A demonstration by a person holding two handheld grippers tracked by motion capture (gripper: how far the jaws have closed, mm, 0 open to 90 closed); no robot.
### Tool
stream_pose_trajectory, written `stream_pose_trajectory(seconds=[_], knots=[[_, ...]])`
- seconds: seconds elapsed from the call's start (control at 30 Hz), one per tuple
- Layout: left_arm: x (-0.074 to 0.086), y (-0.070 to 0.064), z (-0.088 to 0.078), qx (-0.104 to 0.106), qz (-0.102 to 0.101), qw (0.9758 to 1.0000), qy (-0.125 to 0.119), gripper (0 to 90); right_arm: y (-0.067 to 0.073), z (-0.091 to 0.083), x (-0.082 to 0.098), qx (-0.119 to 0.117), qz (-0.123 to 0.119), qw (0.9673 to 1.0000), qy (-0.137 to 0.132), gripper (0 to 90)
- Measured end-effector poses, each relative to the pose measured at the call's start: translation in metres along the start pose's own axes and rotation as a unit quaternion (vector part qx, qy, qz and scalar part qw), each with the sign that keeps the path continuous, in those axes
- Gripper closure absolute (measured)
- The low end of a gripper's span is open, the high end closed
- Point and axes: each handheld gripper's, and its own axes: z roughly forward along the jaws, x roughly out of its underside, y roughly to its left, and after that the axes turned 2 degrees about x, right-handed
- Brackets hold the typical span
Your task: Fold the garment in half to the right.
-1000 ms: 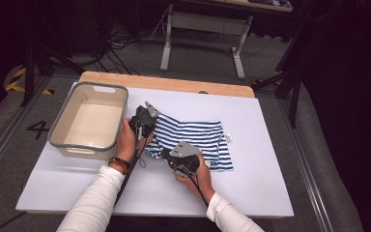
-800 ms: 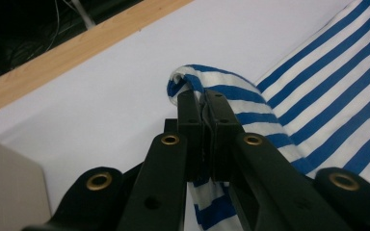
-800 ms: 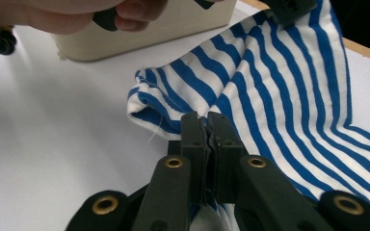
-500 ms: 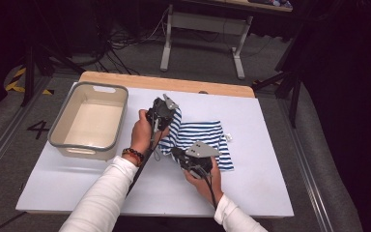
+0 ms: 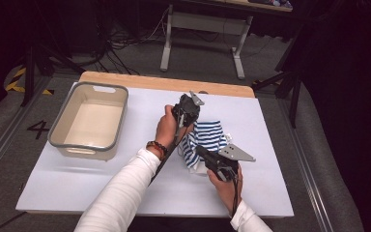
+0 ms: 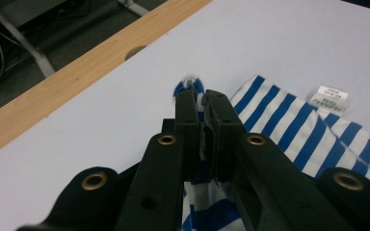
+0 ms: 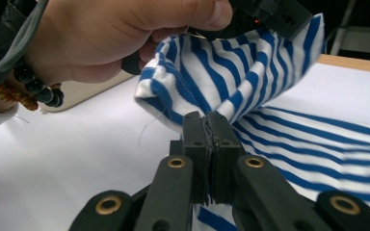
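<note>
Nearest the person, the right hand-held gripper (image 5: 200, 152) is clenched on the near edge of one blue-and-white striped garment (image 5: 204, 140). In the right gripper view its jaws stand pressed together with a fold of the striped cloth (image 7: 212, 82) pinched between them. The right hand (image 5: 226, 183) grips the tool from behind, just off the garment's near side.

The garment lies right of centre on the white-covered table (image 5: 101, 179). Part of it is raised off the surface, and the rest lies flat toward the right. Its long axis runs from the near gripper away toward the far one, and the stripes cross that axis on the raised part. A white label (image 6: 331, 98) sits on the flat portion.

Farther out, the left hand-held gripper (image 5: 187, 116) is clenched on the garment's far edge; in the left gripper view a bunched corner of the cloth (image 6: 189, 86) sticks out beyond its closed jaws. The left hand (image 5: 166, 128), with a bead bracelet (image 5: 155, 147) on its wrist, stands between the garment and the tub.

One empty beige tub with a grey rim (image 5: 58, 133) stands at the left, well apart from the garment. Beyond it runs the table's bare wooden edge (image 5: 140, 81).

Count: two grippers, one garment, one tub.
</note>
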Motion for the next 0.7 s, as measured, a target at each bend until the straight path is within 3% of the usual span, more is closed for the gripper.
stream_pose_trajectory(seconds=[0.23, 0.4, 0.53, 0.7], knots=[[-0.01, -0.023, 0.023, 0.021, 0.014, 0.9997, 0.0, 84.9, -0.02, -0.021, 0.007, 0.021, 0.013, 0.9997, -0.002, 88.1], [-0.015, -0.033, 0.035, 0.031, 0.019, 0.9993, 0.004, 81.9, -0.032, -0.03, 0.015, 0.033, 0.023, 0.9992, 0.008, 88.0], [-0.014, -0.035, 0.033, 0.035, 0.025, 0.9991, 0.001, 77.8, -0.037, -0.033, 0.02, 0.039, 0.024, 0.9988, 0.015, 87.7], [-0.006, -0.031, 0.019, 0.039, 0.028, 0.9987, -0.013, 72.3, -0.04, -0.04, 0.029, 0.048, 0.014, 0.9982, 0.033, 86.1]])
